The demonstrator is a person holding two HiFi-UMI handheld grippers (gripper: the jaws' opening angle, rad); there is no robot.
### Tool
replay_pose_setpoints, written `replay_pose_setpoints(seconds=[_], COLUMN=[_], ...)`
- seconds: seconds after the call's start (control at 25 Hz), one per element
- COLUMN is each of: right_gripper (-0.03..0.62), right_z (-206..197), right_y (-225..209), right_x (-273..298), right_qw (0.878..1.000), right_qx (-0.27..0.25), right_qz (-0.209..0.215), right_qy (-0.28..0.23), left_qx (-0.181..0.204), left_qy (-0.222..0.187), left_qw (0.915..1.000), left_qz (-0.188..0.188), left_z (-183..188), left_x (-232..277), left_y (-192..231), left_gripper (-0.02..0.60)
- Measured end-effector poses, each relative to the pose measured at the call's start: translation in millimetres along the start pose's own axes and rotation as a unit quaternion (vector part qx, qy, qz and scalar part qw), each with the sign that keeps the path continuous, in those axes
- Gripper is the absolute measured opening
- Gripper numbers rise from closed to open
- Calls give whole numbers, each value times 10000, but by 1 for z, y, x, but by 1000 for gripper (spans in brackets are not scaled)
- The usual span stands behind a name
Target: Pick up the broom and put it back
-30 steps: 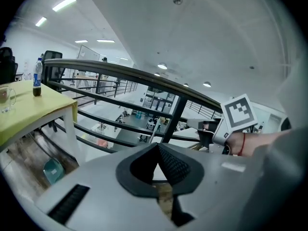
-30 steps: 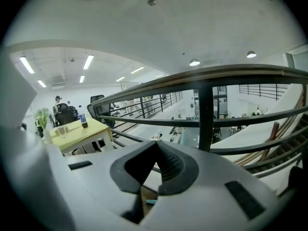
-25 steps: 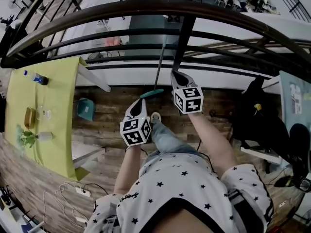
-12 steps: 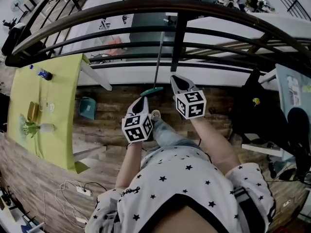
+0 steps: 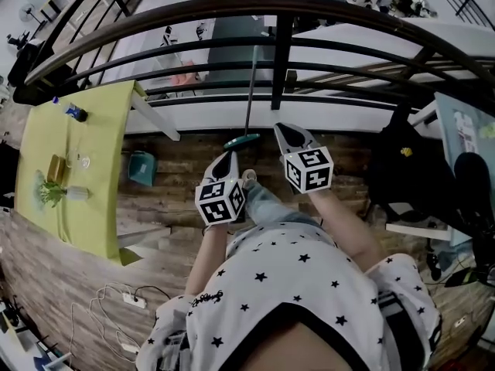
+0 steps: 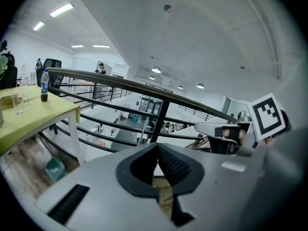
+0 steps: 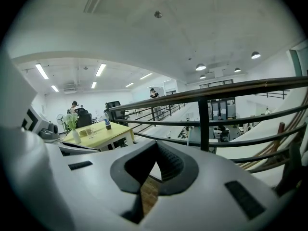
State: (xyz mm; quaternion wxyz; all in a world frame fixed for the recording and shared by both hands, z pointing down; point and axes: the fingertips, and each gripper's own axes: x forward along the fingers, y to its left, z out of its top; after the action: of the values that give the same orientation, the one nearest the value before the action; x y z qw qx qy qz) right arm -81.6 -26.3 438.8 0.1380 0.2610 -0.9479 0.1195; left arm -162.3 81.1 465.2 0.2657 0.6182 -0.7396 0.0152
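Observation:
The broom leans against the black railing (image 5: pixel 232 10), its thin grey handle (image 5: pixel 250 91) rising from a teal head (image 5: pixel 242 141) on the wooden floor. My left gripper (image 5: pixel 228 155) is shut and holds nothing, its tip just below and left of the broom head. The right gripper (image 5: pixel 280 128) is also shut with nothing in it, its tip right of the head near the railing post (image 5: pixel 281 68). In the left gripper view the closed jaws (image 6: pixel 156 147) point at the railing and the pale handle (image 6: pixel 143 129). The right gripper view's jaws (image 7: pixel 155 146) meet too.
A yellow-green table (image 5: pixel 77 168) with a bottle, a glass and a plant stands at the left, a teal bin (image 5: pixel 141 168) beside it. A dark bag or chair (image 5: pixel 410 176) fills the right. Cables and a power strip (image 5: pixel 128 301) lie on the floor behind.
Both grippers and the person have advanced toward the railing and the broom. The jaws stayed shut and the broom has not moved.

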Motion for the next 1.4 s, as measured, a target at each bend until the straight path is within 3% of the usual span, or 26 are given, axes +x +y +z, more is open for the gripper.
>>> replay_pose_setpoints(seconds=[0.48,1.4], right_gripper=[-6,-8], right_z=[-10,0], right_y=[6,16], right_x=[-28,-31], right_qw=[9999,9995], right_qx=[118,149], right_qz=[62,34], right_qy=[-24,-272], left_qx=[66,82], left_qy=[-23,38], left_qw=[10000,9999], left_qz=[14,-47], left_z=[-5,-10], left_x=[-17,-20], left_y=[-13,-6], left_gripper=[12,12])
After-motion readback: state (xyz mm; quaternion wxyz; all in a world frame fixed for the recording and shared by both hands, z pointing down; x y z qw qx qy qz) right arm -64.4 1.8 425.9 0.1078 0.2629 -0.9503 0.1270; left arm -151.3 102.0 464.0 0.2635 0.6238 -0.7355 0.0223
